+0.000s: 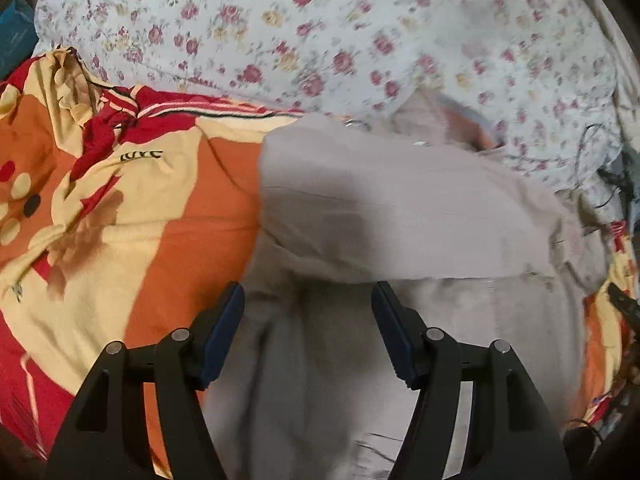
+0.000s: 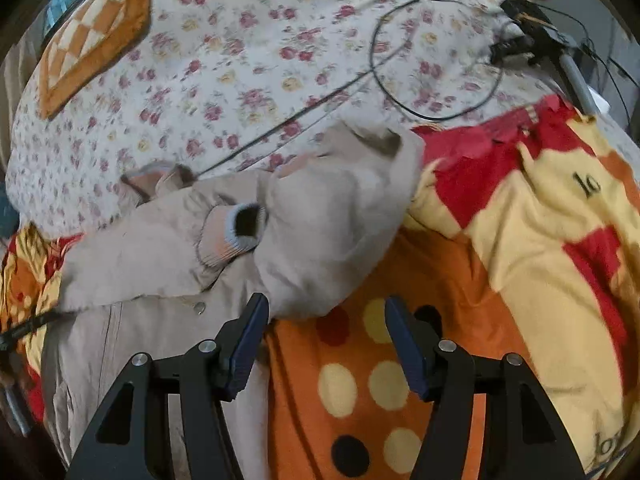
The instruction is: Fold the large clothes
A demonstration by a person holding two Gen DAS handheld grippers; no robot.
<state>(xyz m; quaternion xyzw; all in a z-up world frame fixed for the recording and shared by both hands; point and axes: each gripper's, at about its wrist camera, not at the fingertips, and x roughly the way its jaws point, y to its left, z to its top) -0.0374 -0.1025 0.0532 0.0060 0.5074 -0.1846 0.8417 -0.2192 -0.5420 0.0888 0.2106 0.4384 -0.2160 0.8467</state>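
A beige jacket (image 1: 400, 216) lies on a bed, with one part folded across its body. My left gripper (image 1: 308, 300) hangs open just above the jacket's lower body, nothing between its fingers. In the right wrist view the same jacket (image 2: 320, 240) shows a sleeve folded in, its ribbed cuff (image 2: 236, 236) with a blue-grey edge lying on top. My right gripper (image 2: 326, 316) stands open over the orange blanket at the jacket's right edge; its left finger (image 2: 248, 340) is close to the beige cloth and grips nothing.
An orange, red and cream blanket (image 1: 120, 208) lies under the jacket. Behind it spreads a floral sheet (image 1: 320, 40). A black cable (image 2: 432, 60) loops over the sheet, with a dark device (image 2: 520, 40) at the far right. An orange checked cloth (image 2: 96, 36) lies far left.
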